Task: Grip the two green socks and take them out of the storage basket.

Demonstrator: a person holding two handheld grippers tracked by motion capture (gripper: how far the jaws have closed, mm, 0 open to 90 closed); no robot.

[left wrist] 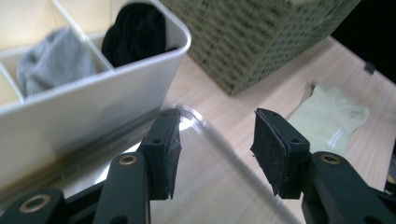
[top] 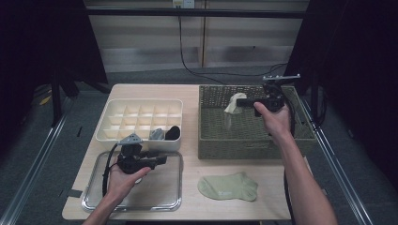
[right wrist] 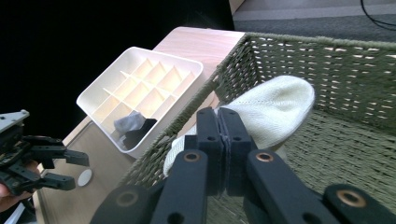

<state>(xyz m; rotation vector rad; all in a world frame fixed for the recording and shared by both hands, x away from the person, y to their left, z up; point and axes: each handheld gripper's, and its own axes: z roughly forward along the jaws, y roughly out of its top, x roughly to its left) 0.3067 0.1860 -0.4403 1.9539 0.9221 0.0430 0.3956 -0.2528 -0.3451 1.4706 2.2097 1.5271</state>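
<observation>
My right gripper (top: pixel 238 101) is shut on a cream sock (top: pixel 233 104) and holds it lifted over the wicker basket (top: pixel 211 140). In the right gripper view the jaws (right wrist: pixel 218 116) pinch the cream sock (right wrist: pixel 271 107), whose toe bulges out to the right. My left gripper (top: pixel 163 159) hovers over the metal tray (top: pixel 159 199) just in front of the white divided organizer (top: pixel 141 105). Its jaws (left wrist: pixel 215 149) stand open with nothing between them. A pale green sock (top: pixel 228 186) lies flat on the table in front of the basket.
The organizer's front compartments hold a grey sock (left wrist: pixel 53 60) and a black sock (left wrist: pixel 135 37). The basket wall (left wrist: pixel 252 42) stands close to the organizer's right. The green sock (left wrist: pixel 331 119) lies beyond the tray's rim (left wrist: pixel 224 140). Dark floor surrounds the table.
</observation>
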